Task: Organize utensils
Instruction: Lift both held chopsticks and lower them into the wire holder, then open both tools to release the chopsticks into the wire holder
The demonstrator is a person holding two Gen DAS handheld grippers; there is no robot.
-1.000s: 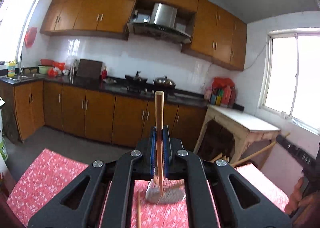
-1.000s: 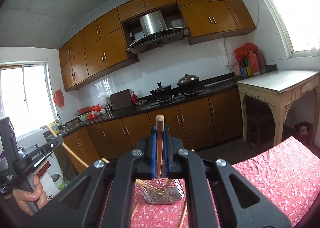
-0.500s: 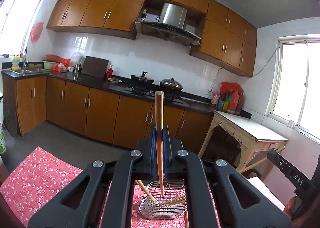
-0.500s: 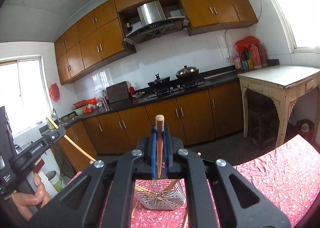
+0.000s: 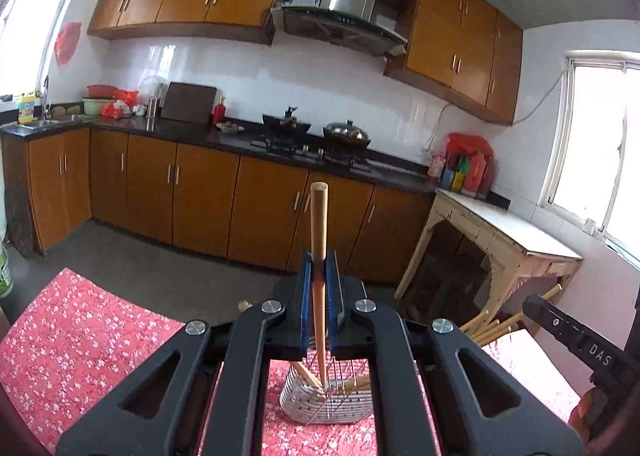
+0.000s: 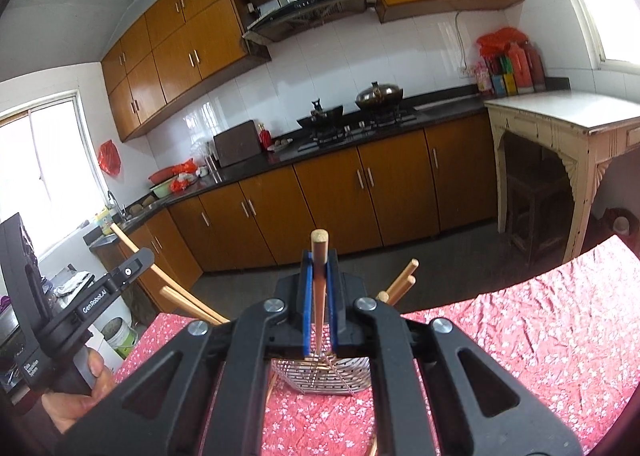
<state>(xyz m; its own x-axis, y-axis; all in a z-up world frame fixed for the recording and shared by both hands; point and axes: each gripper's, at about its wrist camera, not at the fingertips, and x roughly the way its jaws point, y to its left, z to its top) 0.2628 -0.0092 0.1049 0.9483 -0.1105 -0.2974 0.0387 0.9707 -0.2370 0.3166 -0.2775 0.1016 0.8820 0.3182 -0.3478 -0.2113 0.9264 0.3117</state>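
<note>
My left gripper (image 5: 319,276) is shut on a wooden chopstick (image 5: 319,224) held upright, its lower tip over a metal wire utensil basket (image 5: 326,400) on the red floral tablecloth (image 5: 76,344). My right gripper (image 6: 319,276) is likewise shut on a second upright chopstick (image 6: 319,256), its tip over the same basket (image 6: 324,376). Several chopsticks lean inside the basket, some ends (image 6: 404,280) sticking out behind the right gripper. In the right wrist view the left gripper (image 6: 138,260) appears at the left, held by a hand (image 6: 80,396), with its chopstick (image 6: 124,238) sticking up past it.
A pale wooden side table (image 5: 508,244) stands beyond the cloth's far right. Brown kitchen cabinets (image 5: 200,200) and a dark counter with a stove and pots (image 5: 316,136) line the far wall. A loose chopstick (image 6: 372,446) lies on the cloth near the basket.
Both grippers, chopsticks still clamped, have moved forward and down toward the basket. The basket now sits nearer and right under both chopstick tips.
</note>
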